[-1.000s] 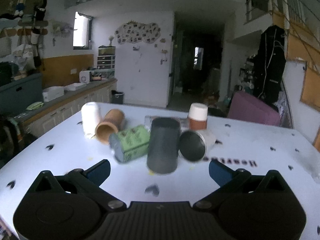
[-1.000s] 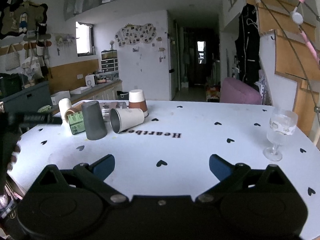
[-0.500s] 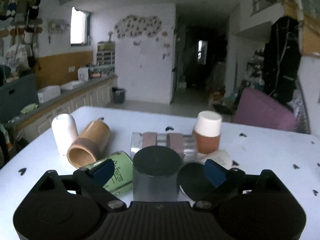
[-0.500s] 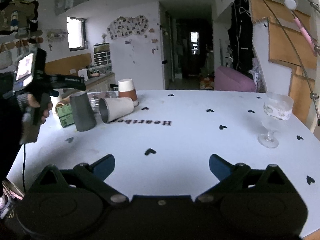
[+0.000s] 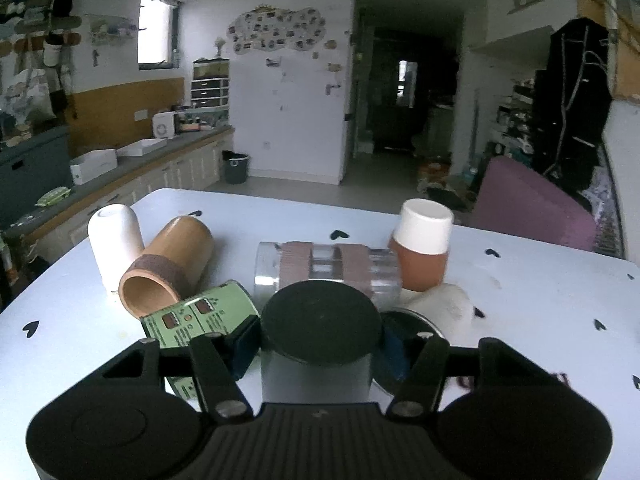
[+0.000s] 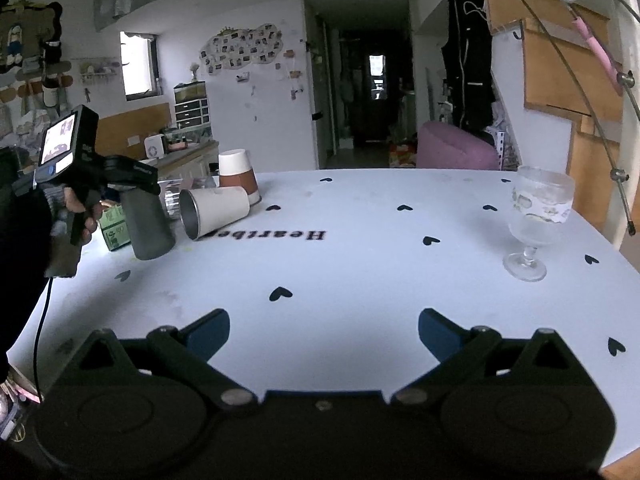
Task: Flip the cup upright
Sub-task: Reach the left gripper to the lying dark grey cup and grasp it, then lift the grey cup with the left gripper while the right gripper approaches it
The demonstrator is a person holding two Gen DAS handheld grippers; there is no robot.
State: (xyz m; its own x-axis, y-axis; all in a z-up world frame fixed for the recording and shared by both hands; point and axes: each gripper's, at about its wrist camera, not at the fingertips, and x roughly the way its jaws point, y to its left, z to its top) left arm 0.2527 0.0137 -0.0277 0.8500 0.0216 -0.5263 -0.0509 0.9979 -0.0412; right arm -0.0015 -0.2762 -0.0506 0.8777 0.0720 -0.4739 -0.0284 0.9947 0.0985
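grasp stage only, flip not done. left gripper point(image 5: 318, 346) has its blue pads point(image 5: 245, 342) pressed in on both sides of the dark grey cup point(image 5: 318, 340), near its closed base, so it looks clamped on. cup is upside down, base up, rim on the table point(image 5: 540, 300), or possibly just off it, can't tell from either view. in the right wrist view the dark grey cup point(image 6: 146, 226) sits tilted a little, wide end low, with the handheld left gripper point(image 6: 132, 190) gripping its top. left to do: lift, rotate half a turn, set it down mouth up, release.

cup look: matte dark grey, plain tapered tumbler, narrower at the base, wider at the mouth, no handle, no print. inside not visible.

where: near-left part of the white heart-print table, front of a cluster of cups. just left of it a green printed cup point(image 5: 200, 320) on its side, touching or almost. just right a white cup with metal inside point(image 6: 214, 212) on its side, mouth facing near. behind it a clear ribbed tumbler point(image 5: 328, 266) lying down, a brown bamboo-look cup point(image 5: 168, 266) lying down, a white cup point(image 5: 114, 240) and a brown-and-white cup point(image 5: 424, 244) both inverted.

right gripper point(image 6: 324, 330) is wide open, holding nothing, hovering over bare table at the near edge, well apart from the cluster. stemmed glass point(image 6: 536, 224) stands upright far right, not involved.

tight spot, neighbours could get bumped on the lift, i'd guess.
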